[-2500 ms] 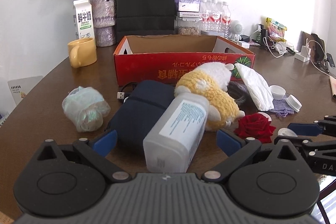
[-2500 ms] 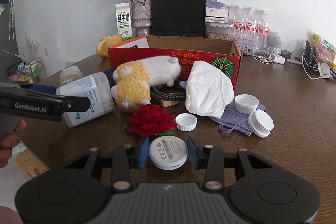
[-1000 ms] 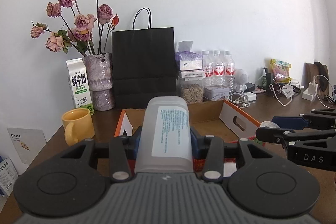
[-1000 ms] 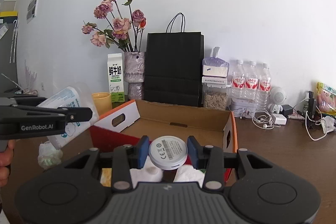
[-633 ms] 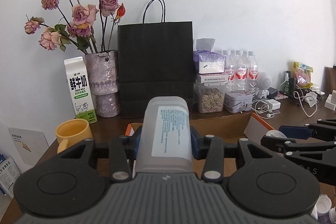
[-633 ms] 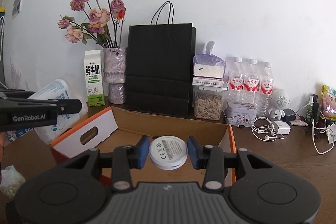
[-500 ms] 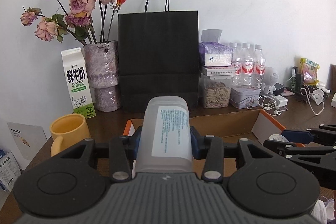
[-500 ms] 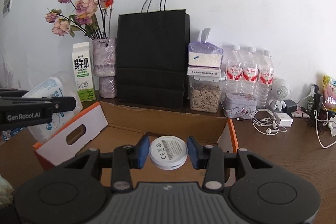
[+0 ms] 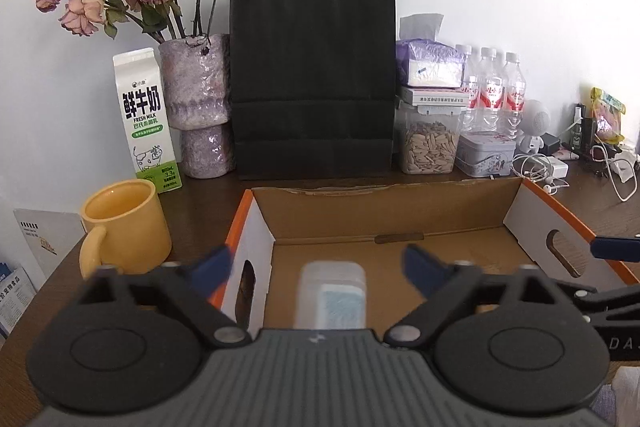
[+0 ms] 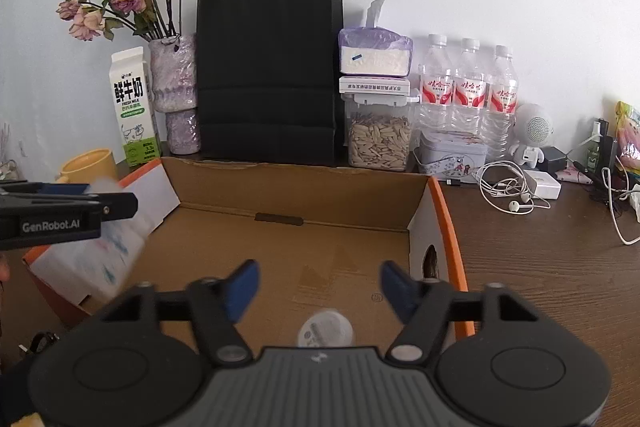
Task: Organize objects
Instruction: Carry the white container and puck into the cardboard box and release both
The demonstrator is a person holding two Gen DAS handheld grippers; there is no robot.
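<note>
An open cardboard box (image 9: 400,219) with orange edges stands on the brown table; it also shows in the right wrist view (image 10: 304,203). My left gripper (image 9: 316,265) is open over the box's left part. The translucent bottle with a blue label (image 9: 332,299) is loose below it, blurred, inside the box; it also shows in the right wrist view (image 10: 100,259). My right gripper (image 10: 318,285) is open over the box's right part. The round white disc (image 10: 325,331) is loose below it, over the box floor.
Behind the box stand a black paper bag (image 9: 312,75), a vase of dried roses (image 9: 196,99), a milk carton (image 9: 146,119), a seed jar (image 9: 430,143) and water bottles (image 10: 464,95). A yellow mug (image 9: 124,227) is left of the box. Cables (image 10: 512,191) lie at right.
Both grippers have opened over the box. The bottle has left the left gripper and the white disc has left the right gripper; both have dropped toward the box floor.
</note>
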